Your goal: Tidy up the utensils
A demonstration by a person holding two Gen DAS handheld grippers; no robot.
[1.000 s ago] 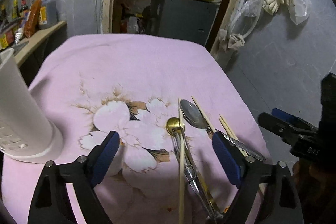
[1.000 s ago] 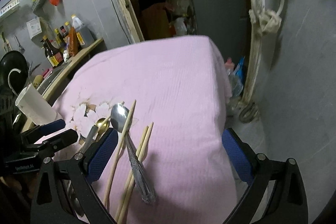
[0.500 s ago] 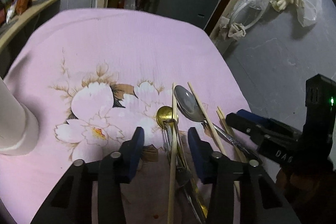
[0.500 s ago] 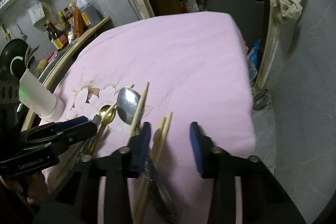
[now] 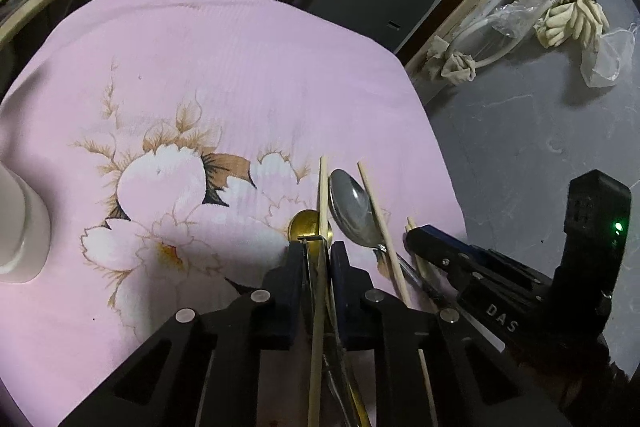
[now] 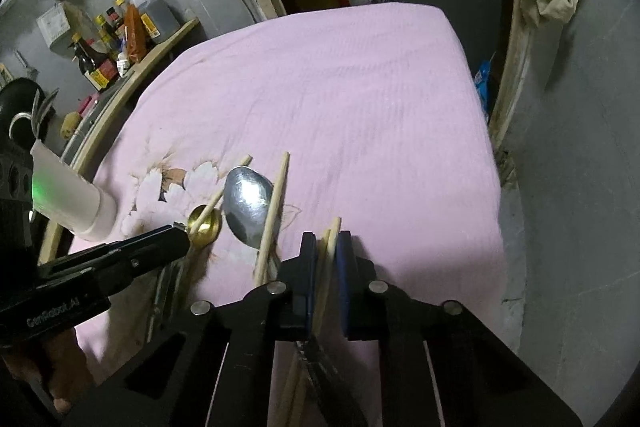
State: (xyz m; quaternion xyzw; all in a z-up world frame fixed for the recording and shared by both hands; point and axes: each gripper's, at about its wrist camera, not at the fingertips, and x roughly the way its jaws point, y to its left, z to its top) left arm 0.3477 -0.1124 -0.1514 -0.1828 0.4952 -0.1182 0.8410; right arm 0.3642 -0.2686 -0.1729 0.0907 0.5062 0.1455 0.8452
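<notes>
Jaws of the left gripper (image 5: 317, 255) are closing, nearly together around a chopstick (image 5: 322, 195) and the handle of the gold spoon (image 5: 306, 226); whether the pads press yet is hard to tell. Far left on the pink floral cloth (image 5: 240, 87) stands a white cylindrical holder (image 5: 20, 227), well apart from the utensils. Gold spoon bowl lies just ahead of the left gripper tips. Beside it to the right, the silver spoon (image 6: 248, 205) lies bowl up with a second chopstick (image 6: 274, 211) across its right edge. Further right, the right gripper (image 6: 327, 253) jaws are closing on a pair of chopsticks (image 6: 332, 235) standing between the blue pads.
</notes>
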